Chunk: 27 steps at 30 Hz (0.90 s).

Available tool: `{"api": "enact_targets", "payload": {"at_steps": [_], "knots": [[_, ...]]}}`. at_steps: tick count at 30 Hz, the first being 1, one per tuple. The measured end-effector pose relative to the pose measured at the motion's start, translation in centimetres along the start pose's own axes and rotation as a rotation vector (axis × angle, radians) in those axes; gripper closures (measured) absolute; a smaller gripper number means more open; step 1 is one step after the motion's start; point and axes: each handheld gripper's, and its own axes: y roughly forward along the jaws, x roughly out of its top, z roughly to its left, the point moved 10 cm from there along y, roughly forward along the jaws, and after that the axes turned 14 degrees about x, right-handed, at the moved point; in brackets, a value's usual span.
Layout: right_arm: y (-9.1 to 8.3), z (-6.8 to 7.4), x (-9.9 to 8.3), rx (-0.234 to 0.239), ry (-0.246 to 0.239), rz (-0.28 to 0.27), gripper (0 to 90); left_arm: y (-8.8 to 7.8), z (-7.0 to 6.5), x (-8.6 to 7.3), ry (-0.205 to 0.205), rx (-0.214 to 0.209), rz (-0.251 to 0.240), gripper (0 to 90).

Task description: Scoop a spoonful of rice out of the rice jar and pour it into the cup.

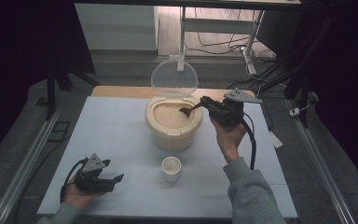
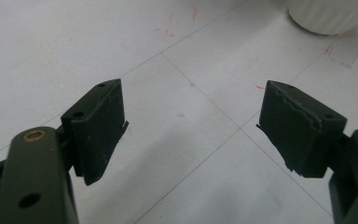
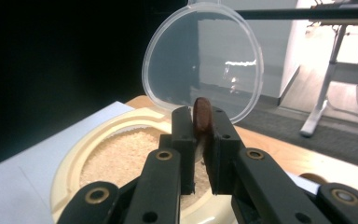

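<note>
**Scooping rice with a gripped spoon**

Nearest the person, the left gripper (image 1: 103, 179) rests on the table (image 1: 112, 135), jaws spread and empty. A white cup (image 1: 171, 168) stands just beyond. Farther off, the right gripper (image 3: 200, 140) clamps a brown spoon (image 3: 202, 115) edge-on, its bowl inside the rice container (image 1: 173, 123) beneath the raised clear lid (image 1: 174, 78). Risk: the thin handle may twist between the pads, spilling rice short of the cup.

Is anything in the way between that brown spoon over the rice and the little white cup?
Nothing visible. The spoon, held by the right gripper, sits over the rice container; the cup stands apart in front, with bare table between.
</note>
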Motion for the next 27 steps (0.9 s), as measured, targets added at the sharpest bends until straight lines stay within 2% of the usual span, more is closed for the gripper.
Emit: {"api": "enact_targets", "payload": {"at_steps": [7, 12, 18, 21, 27], "knots": [[0.5, -0.3, -0.9, 0.026, 0.122, -0.03, 83.0, 0.0, 0.0, 0.0, 0.0, 0.001, 0.001, 22.1], [0.5, -0.9, -1.7, 0.057, 0.257, -0.058, 83.0, 0.1, 0.0, 0.0, 0.001, 0.001, 0.001, 22.0], [0.3, -1.3, -1.9, 0.053, 0.319, -0.078, 83.0, 0.1, 0.0, 0.0, 0.002, 0.001, 0.002, 22.0], [0.1, -1.6, -2.1, 0.067, 0.39, -0.099, 83.0, 0.0, 0.0, 0.0, 0.002, 0.002, 0.0, 22.0], [-0.2, -2.4, -2.6, 0.074, 0.488, -0.126, 83.0, 0.1, 0.0, 0.0, 0.003, 0.001, 0.001, 22.0]]}}
